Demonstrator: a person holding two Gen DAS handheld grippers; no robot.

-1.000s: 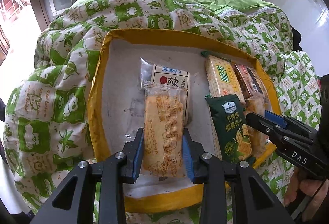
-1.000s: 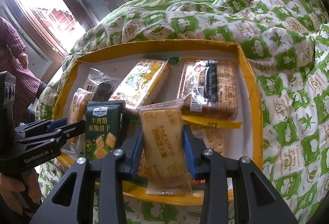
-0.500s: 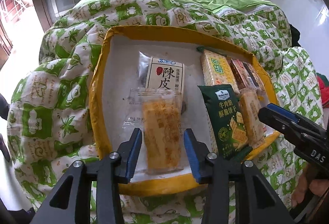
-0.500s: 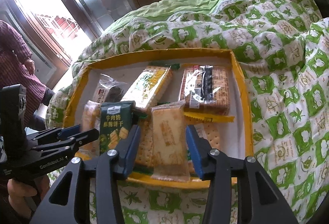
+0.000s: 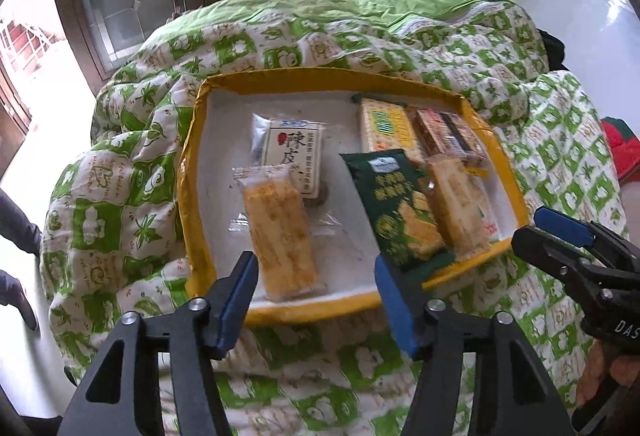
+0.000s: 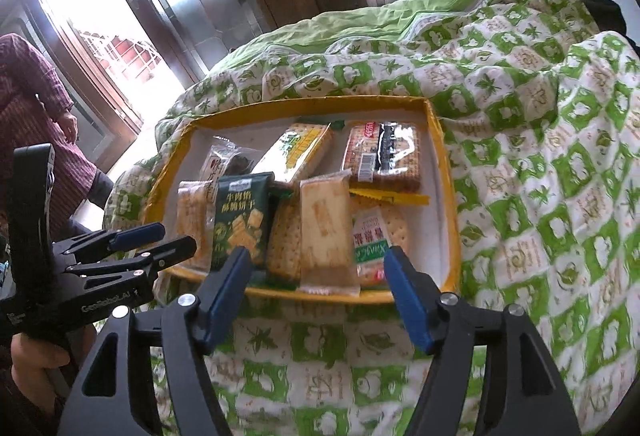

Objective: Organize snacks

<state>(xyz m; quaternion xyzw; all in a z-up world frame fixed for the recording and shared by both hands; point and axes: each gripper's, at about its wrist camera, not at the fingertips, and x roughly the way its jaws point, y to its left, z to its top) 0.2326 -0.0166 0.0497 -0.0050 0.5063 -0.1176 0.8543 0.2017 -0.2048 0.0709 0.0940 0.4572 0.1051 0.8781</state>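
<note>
Yellow-rimmed tray (image 5: 188,204) is sitting on a green-patterned quilt (image 5: 120,172). Left hand-held gripper (image 5: 316,288) is hanging with jaws just opening, spread, nothing pinched; orange cracker packet (image 5: 280,232) is lying in the tray's left half. Dark green biscuit pack (image 6: 240,220) is resting mid-tray. Right hand-held gripper (image 6: 318,280) is likewise opening, spread, empty; pale cracker packet (image 6: 326,232) is lying inside.

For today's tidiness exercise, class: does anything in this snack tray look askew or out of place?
Yes. In the yellow-rimmed white tray, the pale clear-wrapped cracker pack lies on top of other packets, its near end overhanging the rim. The dark green biscuit pouch also overlaps its neighbours. The remaining packets lie unevenly, not in rows.
</note>
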